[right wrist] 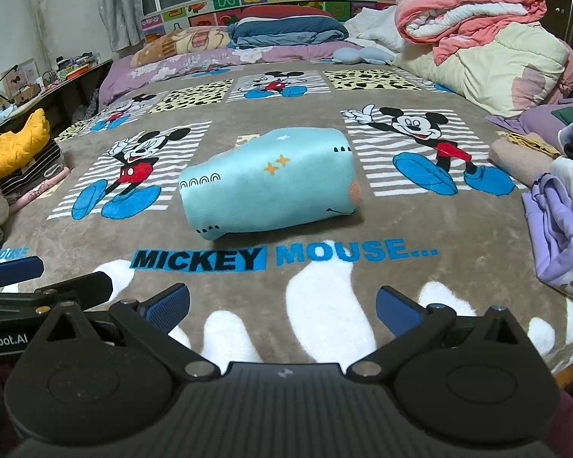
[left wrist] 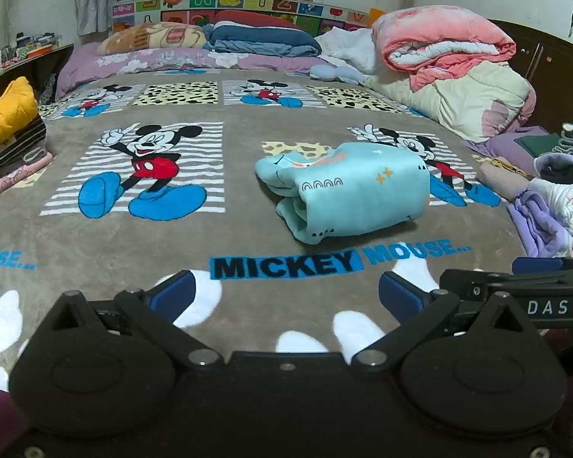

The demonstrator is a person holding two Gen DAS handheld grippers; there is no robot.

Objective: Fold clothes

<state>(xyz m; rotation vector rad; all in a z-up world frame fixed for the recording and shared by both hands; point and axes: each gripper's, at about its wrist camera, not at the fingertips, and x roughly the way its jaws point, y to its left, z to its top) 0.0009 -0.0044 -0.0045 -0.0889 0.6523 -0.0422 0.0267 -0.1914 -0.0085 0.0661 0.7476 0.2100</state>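
The turquoise garment (right wrist: 269,181) is seen folded into a compact bundle, lying on the Mickey Mouse blanket (right wrist: 248,87) just beyond the "MICKEY MOUSE..." lettering (right wrist: 282,255) — a cleared central spot, presumably kept free as the folding area. Its layered open end is shown toward the left in the left wrist view, so the fold is judged to be finished or nearly so. On the near side of the lettering the right gripper (right wrist: 282,303) is held with its jaws spread wide and nothing between them; the left gripper (left wrist: 284,292) is likewise released and empty, apart from the bundle. To the left of the bundle a stack of folded clothes (left wrist: 13,145) is kept at the blanket's edge, and to its right a heap of loose clothes (right wrist: 561,213) is piled — likely work not yet folded.
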